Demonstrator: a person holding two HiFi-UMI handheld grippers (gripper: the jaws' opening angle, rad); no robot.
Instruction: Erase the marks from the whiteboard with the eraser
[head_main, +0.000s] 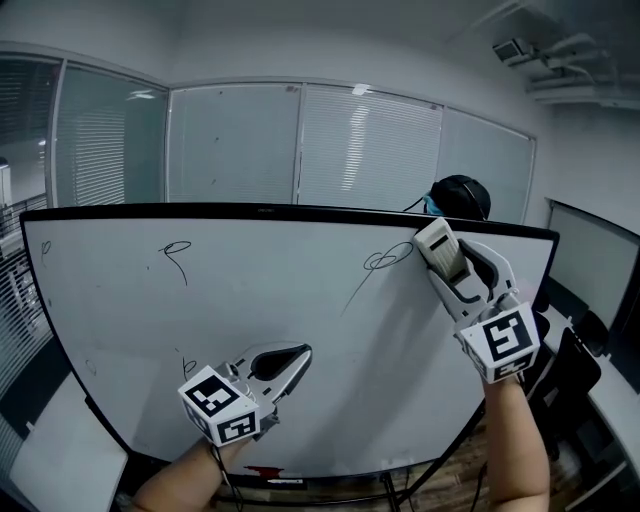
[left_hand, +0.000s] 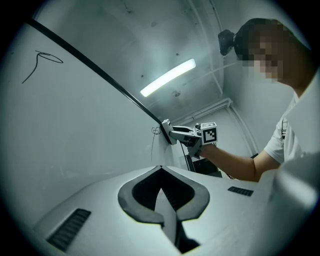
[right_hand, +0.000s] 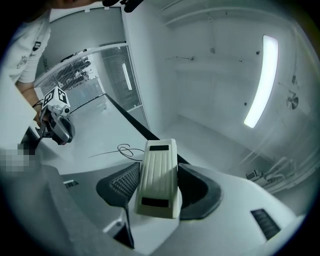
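Eraser (right_hand: 159, 170): a cream, oblong plastic block with a ribbed back and two dark inset panels. The right gripper (right_hand: 159, 186) is clamping it between dark, ridged pads. The block is sitting high on the whiteboard (head_main: 250, 330), just under the board's black top rim. It is lying just right of a looped scribble (head_main: 385, 260) with a long thin tail. In the left gripper view its flat end is appearing to meet the smooth white surface.

A hooked mark (head_main: 177, 255) is showing near the board's upper left, and a small mark (head_main: 188, 362) is showing low down. The left gripper (head_main: 285, 362), a smooth grey shell carrying a square-marker cube, is hovering near the board's lower edge. Its curved jaws are pressing together on nothing.
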